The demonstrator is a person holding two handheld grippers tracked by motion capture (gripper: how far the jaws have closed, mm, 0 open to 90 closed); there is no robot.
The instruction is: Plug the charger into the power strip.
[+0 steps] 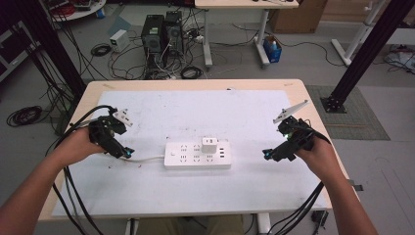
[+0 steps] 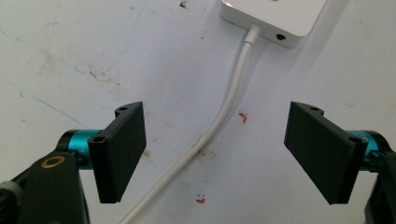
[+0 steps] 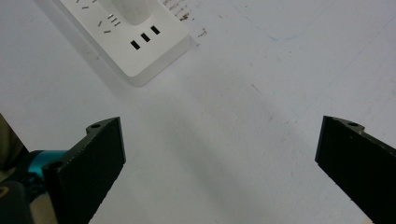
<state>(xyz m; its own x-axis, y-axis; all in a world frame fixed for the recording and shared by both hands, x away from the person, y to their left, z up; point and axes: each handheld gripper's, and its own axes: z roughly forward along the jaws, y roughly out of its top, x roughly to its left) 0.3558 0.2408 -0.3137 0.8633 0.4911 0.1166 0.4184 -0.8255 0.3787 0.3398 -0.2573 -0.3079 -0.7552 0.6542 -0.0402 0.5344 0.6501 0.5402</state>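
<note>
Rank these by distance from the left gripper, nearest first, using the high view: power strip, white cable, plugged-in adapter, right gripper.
1. White cable: just right of the left gripper.
2. Power strip: table centre.
3. Adapter: on the strip's right half.
4. Right gripper: far right side.

White power strip [image 1: 197, 155] with white plug [image 1: 210, 145] and cord [image 2: 219, 121]; black jaws on teal fittings; white mat [image 1: 244, 122] bearing small, seemingly red marks.
</note>
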